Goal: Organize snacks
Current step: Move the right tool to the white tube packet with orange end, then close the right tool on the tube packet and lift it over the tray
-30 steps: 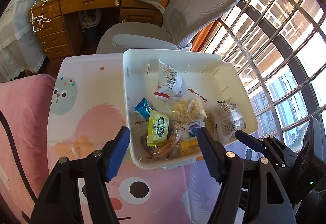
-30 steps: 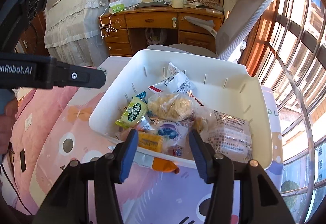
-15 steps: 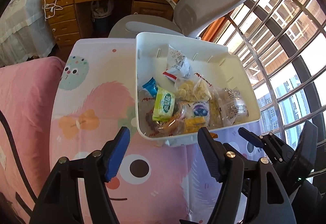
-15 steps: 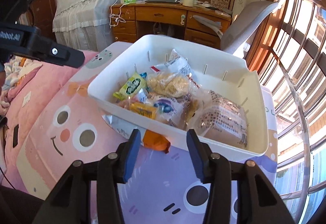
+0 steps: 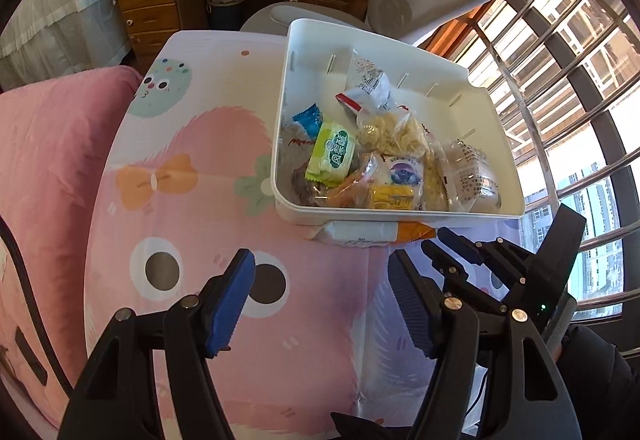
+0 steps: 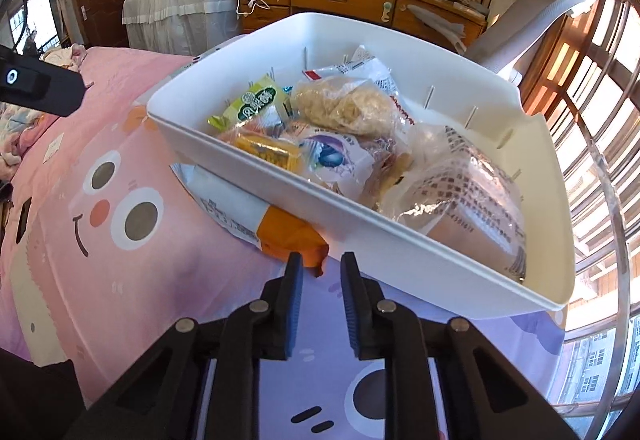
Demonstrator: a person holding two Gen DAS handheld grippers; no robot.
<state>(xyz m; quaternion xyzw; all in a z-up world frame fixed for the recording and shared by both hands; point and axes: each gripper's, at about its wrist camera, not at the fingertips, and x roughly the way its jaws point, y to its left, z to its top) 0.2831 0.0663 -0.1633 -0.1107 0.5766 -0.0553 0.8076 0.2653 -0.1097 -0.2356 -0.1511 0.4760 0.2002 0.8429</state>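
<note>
The bin (image 6: 400, 252) of snacks (image 6: 344, 108) sits on the table (image 6: 120, 280), one packet (image 6: 256, 218) pinned under its near wall. Left gripper (image 5: 320, 292) gapes wide; right gripper (image 6: 320, 272), nearly closed and empty, sits at the packet's 6 o'clock.

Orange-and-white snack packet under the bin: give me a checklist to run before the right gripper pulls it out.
1. Right gripper lined up with the orange-and-white snack packet: ok, fingers flank its orange end.
2. Fingers closed on it: not ok, a gap shows.
3. Packet free to slide: not ok, the white bin rests on it.
4. Left gripper bracing the bin: not ok, open and short of it.
5. Bin stable: cannot tell; it sits partly on the packet.
6. Packet's far end: cannot tell, hidden.
</note>
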